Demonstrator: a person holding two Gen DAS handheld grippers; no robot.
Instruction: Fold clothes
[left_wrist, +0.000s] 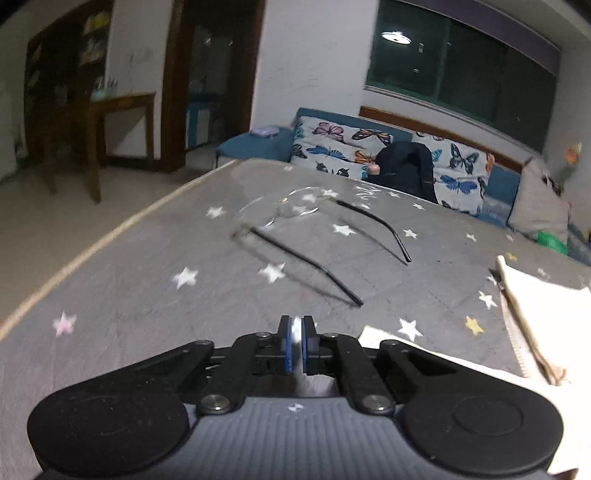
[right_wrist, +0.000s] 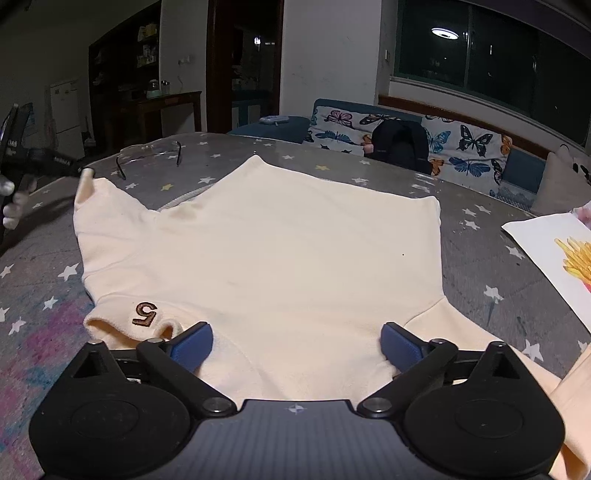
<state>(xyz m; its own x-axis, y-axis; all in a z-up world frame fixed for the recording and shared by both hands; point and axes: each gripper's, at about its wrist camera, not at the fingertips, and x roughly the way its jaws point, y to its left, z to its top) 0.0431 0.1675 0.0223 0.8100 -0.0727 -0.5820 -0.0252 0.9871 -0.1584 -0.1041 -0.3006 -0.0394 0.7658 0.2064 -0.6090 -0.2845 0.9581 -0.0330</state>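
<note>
Right wrist view showed the cream sweatshirt (right_wrist: 277, 258) spread nearly flat across the middle of the tabletop (right_wrist: 480, 266), its brown embroidered "5" (right_wrist: 144, 314) on a folded edge close to the camera, a layout that suits squaring the cloth before a fold. The right gripper (right_wrist: 295, 339) hung low over the sweatshirt's near edge with its blue fingers (right_wrist: 192, 341) wide apart and the cloth lying under the gap, nothing pinched; it seemed posed either to take a fresh hold or to leave the cloth lying smooth. At the far left corner, the left gripper (right_wrist: 83, 171), carried by a person's hand (right_wrist: 11, 206), met a raised tip of the sweatshirt, and that corner stood a little off the tabletop, probably so it could be drawn over the body. From the left wrist view its fingers (left_wrist: 286, 343) stood almost together with a pale sliver between the pads, which I took to be that corner clamped, while more of the sweatshirt lay at the right. A pair of eyeglasses (right_wrist: 147, 155) rested beyond it with the temples unfolded, apart from the cloth. A sheet of paper (right_wrist: 546, 258) with a drawing of fries lay at the right edge, also apart. Behind the tabletop stood a butterfly-print sofa (right_wrist: 465, 147) with a black backpack (right_wrist: 400, 146) on it.
</note>
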